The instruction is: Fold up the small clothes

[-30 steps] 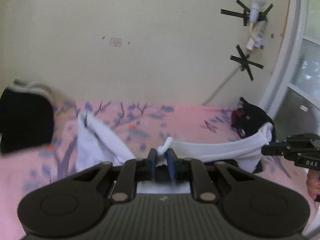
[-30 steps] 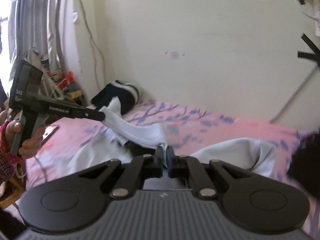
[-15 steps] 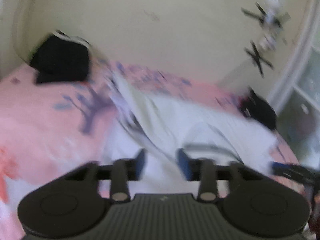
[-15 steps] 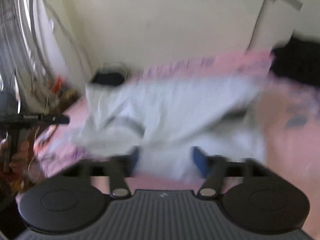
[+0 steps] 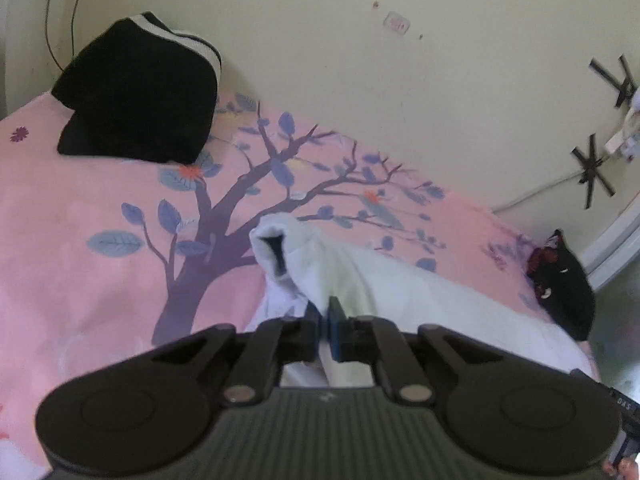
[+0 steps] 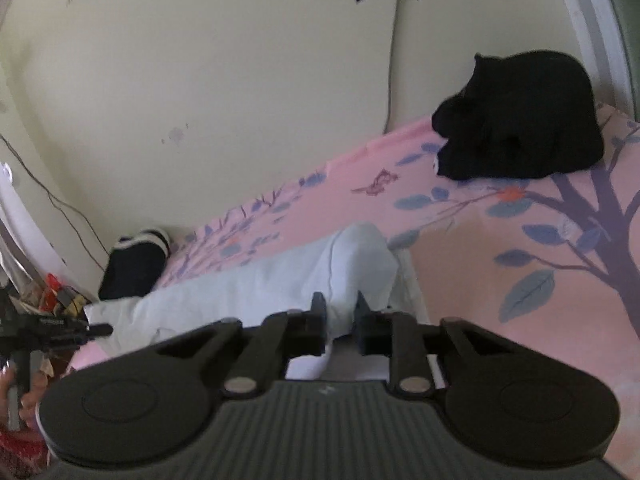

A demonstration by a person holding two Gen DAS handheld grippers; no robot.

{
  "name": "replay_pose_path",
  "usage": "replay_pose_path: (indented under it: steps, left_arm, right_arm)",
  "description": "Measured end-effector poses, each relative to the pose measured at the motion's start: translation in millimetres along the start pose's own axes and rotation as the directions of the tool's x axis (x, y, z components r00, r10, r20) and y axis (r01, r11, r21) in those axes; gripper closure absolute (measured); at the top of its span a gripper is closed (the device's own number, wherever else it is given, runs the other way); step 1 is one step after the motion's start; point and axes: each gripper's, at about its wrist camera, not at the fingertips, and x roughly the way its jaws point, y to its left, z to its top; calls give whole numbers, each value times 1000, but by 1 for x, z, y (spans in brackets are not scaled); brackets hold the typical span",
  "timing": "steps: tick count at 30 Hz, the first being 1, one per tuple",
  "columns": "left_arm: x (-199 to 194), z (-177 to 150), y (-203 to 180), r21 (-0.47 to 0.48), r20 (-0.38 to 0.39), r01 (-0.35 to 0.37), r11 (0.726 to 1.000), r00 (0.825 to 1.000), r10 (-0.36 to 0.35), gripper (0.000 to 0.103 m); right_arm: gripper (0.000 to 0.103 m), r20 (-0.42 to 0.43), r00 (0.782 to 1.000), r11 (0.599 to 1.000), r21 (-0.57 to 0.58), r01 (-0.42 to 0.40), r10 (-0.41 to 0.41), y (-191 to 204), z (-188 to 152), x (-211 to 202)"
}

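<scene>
Item: white garment (image 5: 400, 288), small, lying in a long crumpled band on the bed (image 5: 100, 208), which is covered by a pink sheet printed with a tree. One open end of the garment is seen raised just beside the printed tree trunk.

Left gripper (image 5: 325, 320): pressed together, with a fold of the white garment pinched between its blue pads at the end nearer the trunk.

Right gripper (image 6: 340, 316): jaws closing, a narrow gap remaining; a ridge of the white garment (image 6: 280, 280) is seen between them, but pressure from both pads cannot be confirmed.

Other entries: black garment with white stripes (image 5: 140, 88), set against the wall beyond the tree; dark clothing (image 5: 564, 284), at the bed edge, well apart from the trunk on the far side of the white garment.

Step in hand, as judged: both ends of the garment are being taken up before a fold is made.

Next move, as judged: the right grip is to be completed, the cloth lifted and drawn taut between both ends, then one half laid over the other on bare sheet beside the trunk.
</scene>
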Motion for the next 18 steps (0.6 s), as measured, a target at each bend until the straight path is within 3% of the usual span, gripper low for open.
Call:
replay_pose_path:
  steps: [3, 5, 8, 11, 13, 14, 15, 16, 18]
  left_arm:
    - [-35, -16, 4, -23, 43, 85, 996, 996, -84, 99]
    - [-51, -30, 7, -34, 65, 102, 994, 993, -100, 99]
    - [-46, -47, 12, -39, 50, 47, 998, 998, -45, 99]
    - [-12, -54, 23, -48, -4, -21, 999, 1000, 21, 98]
    - [2, -59, 23, -46, -13, -48, 998, 999, 48, 96]
    - [1, -60, 20, -29, -13, -59, 998, 998, 59, 95]
    - [-1, -59, 16, 0, -18, -71, 997, 997, 71, 95]
    - [-8, -60, 14, 19, -20, -67, 998, 997, 68, 94]
    - [-26, -59, 15, 33, -2, -43, 999, 999, 43, 89]
  right_arm:
    - [93, 51, 999, 1000, 19, -10, 9, -9, 3, -29]
    - [94, 63, 998, 1000, 25, -7, 5, -17, 0, -42]
    - [94, 31, 998, 998, -5, 55, -55, -21, -16, -34]
    - [93, -26, 995, 995, 5, 96, -96, -28, -29, -4]
    - [91, -8, 993, 993, -32, 117, -117, -22, -31, 1]
    - [81, -13, 992, 991, -49, 123, -124, -19, -30, -1]
    - [55, -12, 993, 992, -58, 114, -115, -17, -28, -5]
    - [41, 8, 995, 993, -60, 103, -103, -18, -26, -14]
    - [36, 91, 988, 989, -74, 131, -124, -19, -19, -38]
